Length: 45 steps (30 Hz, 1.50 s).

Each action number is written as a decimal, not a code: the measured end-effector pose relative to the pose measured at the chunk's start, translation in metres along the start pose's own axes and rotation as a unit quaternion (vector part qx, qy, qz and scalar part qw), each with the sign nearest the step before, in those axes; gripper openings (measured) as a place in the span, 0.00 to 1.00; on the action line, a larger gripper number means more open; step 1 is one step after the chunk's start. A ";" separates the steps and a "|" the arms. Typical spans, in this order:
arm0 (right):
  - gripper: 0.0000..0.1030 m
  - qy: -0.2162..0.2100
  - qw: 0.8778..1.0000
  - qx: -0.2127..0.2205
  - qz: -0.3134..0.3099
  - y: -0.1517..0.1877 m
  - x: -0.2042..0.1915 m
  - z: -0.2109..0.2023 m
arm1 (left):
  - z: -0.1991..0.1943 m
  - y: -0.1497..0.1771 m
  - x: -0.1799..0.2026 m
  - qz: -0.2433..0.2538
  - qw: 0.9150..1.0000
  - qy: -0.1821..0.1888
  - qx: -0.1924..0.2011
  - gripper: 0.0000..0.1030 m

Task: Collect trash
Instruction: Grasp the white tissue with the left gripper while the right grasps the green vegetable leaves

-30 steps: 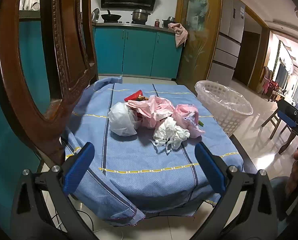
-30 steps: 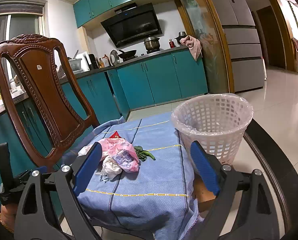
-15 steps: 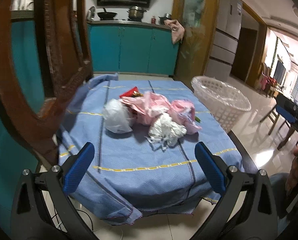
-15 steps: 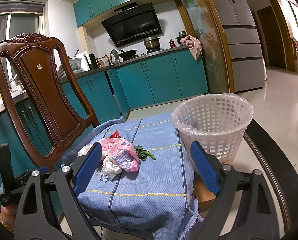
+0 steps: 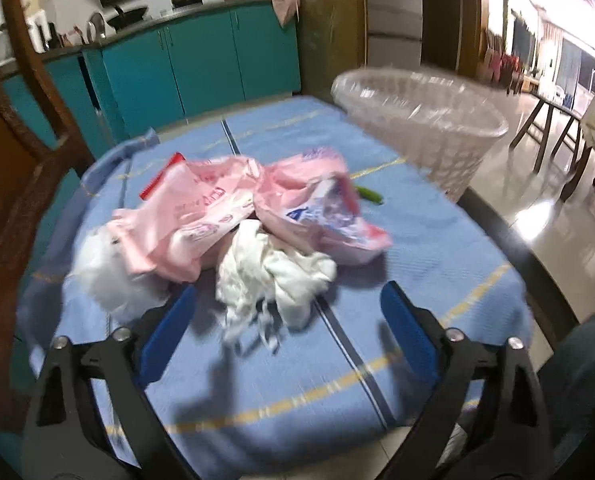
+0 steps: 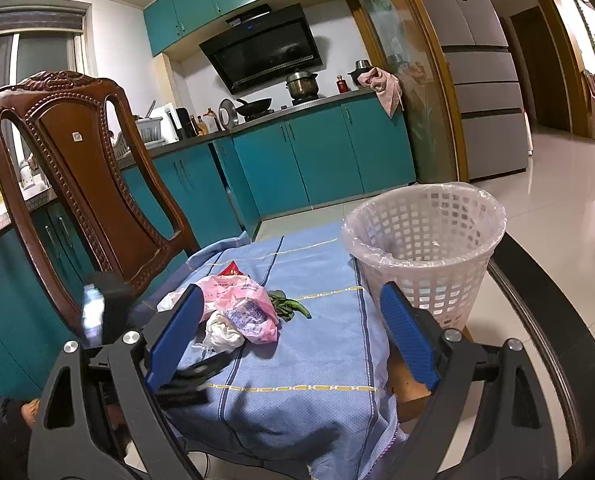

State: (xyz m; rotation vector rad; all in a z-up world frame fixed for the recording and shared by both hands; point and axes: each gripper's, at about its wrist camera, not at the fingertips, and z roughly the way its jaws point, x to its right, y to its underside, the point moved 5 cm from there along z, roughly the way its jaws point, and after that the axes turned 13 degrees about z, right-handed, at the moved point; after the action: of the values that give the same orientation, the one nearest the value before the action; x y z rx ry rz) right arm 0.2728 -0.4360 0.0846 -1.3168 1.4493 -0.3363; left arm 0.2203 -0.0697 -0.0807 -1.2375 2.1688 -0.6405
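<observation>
A trash pile lies on the blue tablecloth (image 5: 281, 376): a crumpled white tissue wad (image 5: 269, 276), pink plastic bags (image 5: 201, 216), a printed pink wrapper (image 5: 321, 216), a white bag (image 5: 105, 276), a red packet (image 5: 157, 184) and a green scrap (image 5: 369, 194). My left gripper (image 5: 287, 328) is open, its blue pads just short of the tissue wad on either side. My right gripper (image 6: 291, 336) is open and empty, held back from the table; the pile (image 6: 237, 308) and the green scrap (image 6: 289, 308) show between its fingers.
A white lattice wastebasket (image 6: 421, 248) with a clear liner stands on the table's right side, also in the left wrist view (image 5: 421, 120). A carved wooden chair (image 6: 85, 184) stands at the left. Teal kitchen cabinets (image 6: 297, 164) lie behind. The dark table rim (image 5: 509, 240) curves at right.
My left gripper has moved forward and down toward the pile, now close to the white tissue wad; the view is blurred by motion. My right gripper has stayed put.
</observation>
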 end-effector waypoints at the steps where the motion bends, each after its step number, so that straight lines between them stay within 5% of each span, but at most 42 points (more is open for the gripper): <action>1: 0.85 0.000 1.000 0.000 -0.001 0.000 0.000 0.000 | 0.007 -0.001 -0.001 0.001 1.000 0.003 -0.006 0.82; 8: 0.85 0.006 1.000 -0.030 -0.006 0.003 0.001 0.012 | 0.019 -0.005 -0.021 -0.020 0.999 0.022 -0.019 0.39; 11: 0.85 0.012 0.996 -0.087 -0.015 0.005 0.000 0.046 | -0.014 -0.001 -0.033 -0.035 0.999 0.002 0.012 0.36; 14: 0.83 0.034 0.987 -0.149 -0.043 0.007 0.003 0.099 | -0.065 0.003 -0.046 -0.050 0.995 -0.036 0.084 0.35; 19: 0.57 0.068 0.963 -0.212 -0.151 0.020 0.001 0.175 | -0.129 0.018 -0.067 -0.114 0.972 -0.058 0.195 0.36; 22: 0.42 0.078 0.950 -0.240 -0.181 0.033 0.004 0.204 | -0.142 0.029 -0.071 -0.130 0.967 -0.067 0.210 0.36; 27: 0.32 0.072 0.936 -0.275 -0.207 0.053 0.003 0.221 | -0.143 0.032 -0.072 -0.127 0.968 -0.067 0.206 0.36; 31: 0.06 0.065 0.933 -0.279 -0.218 0.057 -0.004 0.217 | -0.140 0.032 -0.077 -0.139 0.967 -0.065 0.203 0.37; 37: 0.06 0.039 0.953 -0.244 -0.177 0.035 -0.009 0.184 | -0.138 0.034 -0.086 -0.157 0.964 -0.065 0.203 0.37; 41: 0.06 0.000 0.980 -0.161 -0.116 0.005 -0.016 0.117 | -0.140 0.034 -0.086 -0.163 0.964 -0.065 0.202 0.37; 45: 0.06 -0.017 0.993 -0.079 -0.088 0.002 -0.021 0.052 | -0.136 0.036 -0.086 -0.170 0.966 -0.064 0.184 0.37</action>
State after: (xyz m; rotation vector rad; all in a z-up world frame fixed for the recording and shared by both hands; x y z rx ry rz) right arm 0.3103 -0.3955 0.0745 -1.5766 1.3563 -0.3171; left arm 0.1438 0.0400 0.0153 -1.4058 1.6474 -1.0207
